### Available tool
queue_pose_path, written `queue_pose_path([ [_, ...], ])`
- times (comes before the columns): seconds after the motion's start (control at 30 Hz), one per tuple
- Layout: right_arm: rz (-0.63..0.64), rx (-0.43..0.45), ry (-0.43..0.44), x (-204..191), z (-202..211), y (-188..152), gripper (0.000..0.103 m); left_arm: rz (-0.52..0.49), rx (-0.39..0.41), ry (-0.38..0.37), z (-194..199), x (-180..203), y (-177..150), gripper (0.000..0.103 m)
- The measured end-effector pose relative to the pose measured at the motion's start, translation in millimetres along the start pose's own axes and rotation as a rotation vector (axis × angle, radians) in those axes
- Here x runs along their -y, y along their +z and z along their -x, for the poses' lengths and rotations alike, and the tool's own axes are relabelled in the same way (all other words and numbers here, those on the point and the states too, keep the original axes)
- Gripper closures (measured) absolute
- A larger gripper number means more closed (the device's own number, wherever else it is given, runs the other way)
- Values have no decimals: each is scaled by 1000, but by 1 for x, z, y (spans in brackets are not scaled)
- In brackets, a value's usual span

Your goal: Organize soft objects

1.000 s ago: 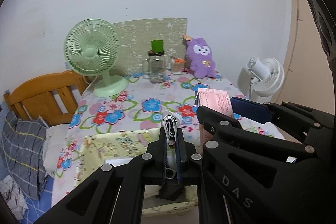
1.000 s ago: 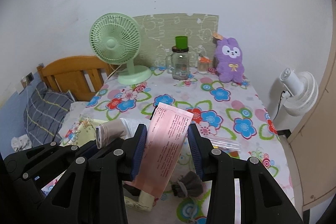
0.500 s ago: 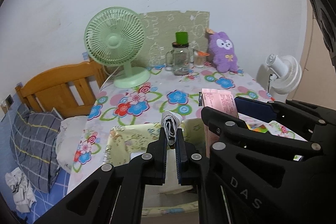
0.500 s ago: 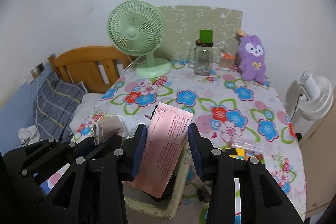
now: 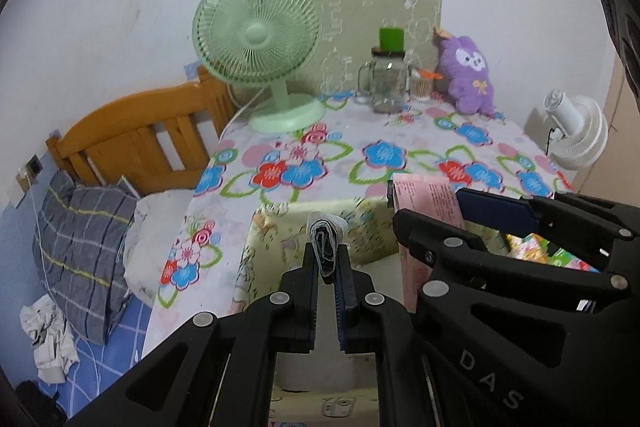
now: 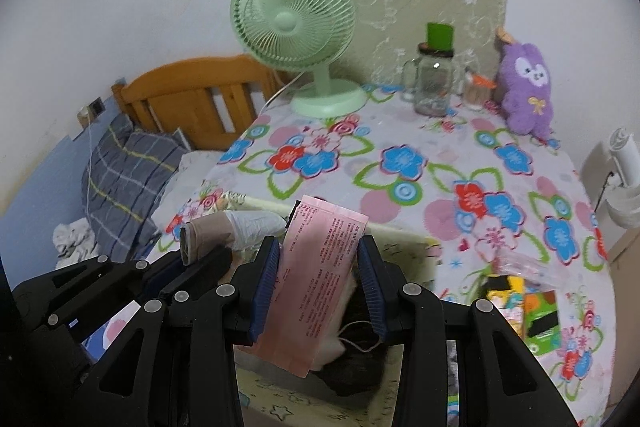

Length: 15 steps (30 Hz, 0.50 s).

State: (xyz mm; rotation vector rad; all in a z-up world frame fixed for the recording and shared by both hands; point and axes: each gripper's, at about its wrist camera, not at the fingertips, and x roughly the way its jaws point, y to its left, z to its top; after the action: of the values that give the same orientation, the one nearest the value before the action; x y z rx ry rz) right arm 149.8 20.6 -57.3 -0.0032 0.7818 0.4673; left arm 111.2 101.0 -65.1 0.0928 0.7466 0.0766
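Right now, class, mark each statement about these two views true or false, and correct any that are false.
1. The left hand-held gripper is shut on a rolled beige and white cloth. True.
2. The right hand-held gripper holds a blue plastic bottle. False: it is shut on a flat pink printed packet.
3. The pale green desk fan stands on the flowered tablecloth. True.
4. The purple plush rabbit lies on the wooden bed. False: it sits upright at the table's far corner, by the wall.
5. The clear glass jar with the green cap stands between fan and rabbit. True.
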Motion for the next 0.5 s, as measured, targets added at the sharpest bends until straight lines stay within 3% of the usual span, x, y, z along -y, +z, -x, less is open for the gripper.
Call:
queue_pose_path([
  [0.2,-14,-41,16,-3,-20,-3,60,-27,-55,14,-16,-7,-9,96],
  [0.43,-15,-84,29,-9,-38,-6,59,3,-93,7,-26,-17,-14,66],
  [0.5,-16,-87,34,-11,-41,-7,59,17,-110,9,-28,-19,-14,63],
])
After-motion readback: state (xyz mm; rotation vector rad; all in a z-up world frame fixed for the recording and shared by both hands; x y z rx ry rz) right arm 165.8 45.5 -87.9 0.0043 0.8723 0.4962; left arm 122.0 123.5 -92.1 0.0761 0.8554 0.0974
